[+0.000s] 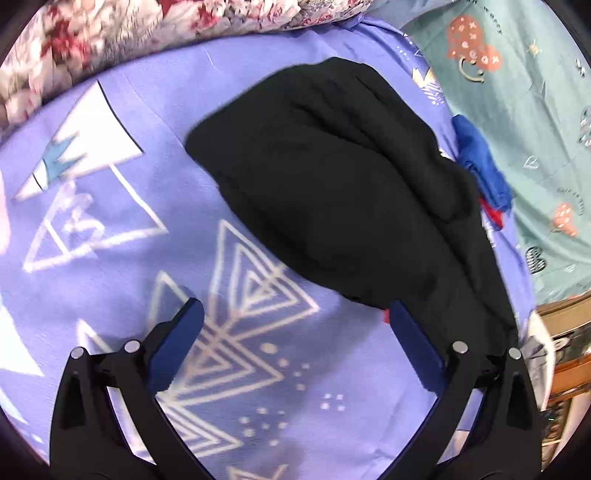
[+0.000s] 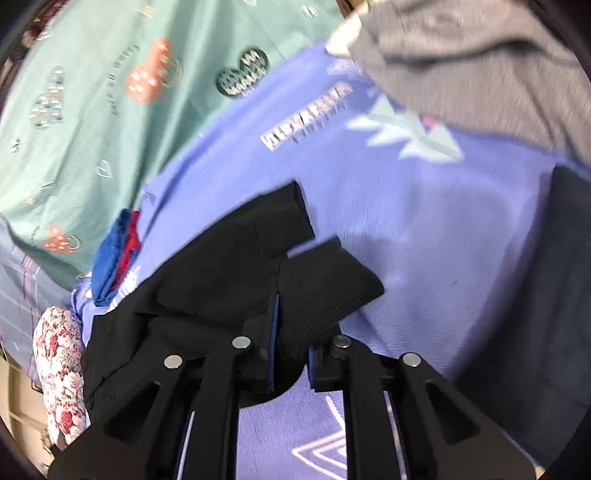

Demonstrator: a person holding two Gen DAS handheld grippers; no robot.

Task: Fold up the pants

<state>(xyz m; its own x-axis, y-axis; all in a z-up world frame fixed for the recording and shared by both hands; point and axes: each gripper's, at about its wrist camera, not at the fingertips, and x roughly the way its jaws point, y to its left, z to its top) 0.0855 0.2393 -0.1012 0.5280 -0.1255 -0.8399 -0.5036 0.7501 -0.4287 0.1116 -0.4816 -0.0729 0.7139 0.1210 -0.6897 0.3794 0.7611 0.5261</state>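
Black pants lie bunched on a purple blanket printed with white triangles. My left gripper hangs open just in front of them; its right finger sits at the pants' near edge and only blanket shows between the fingers. In the right wrist view the pants stretch away to the left, with two ribbed ends pointing toward the upper right. My right gripper is shut on the nearer ribbed end, and black fabric bulges between its blue pads.
A blue and red cloth lies beside the pants at the blanket's edge. A teal patterned sheet lies beyond it. A floral pillow borders the blanket. A grey garment and dark fabric lie on the right.
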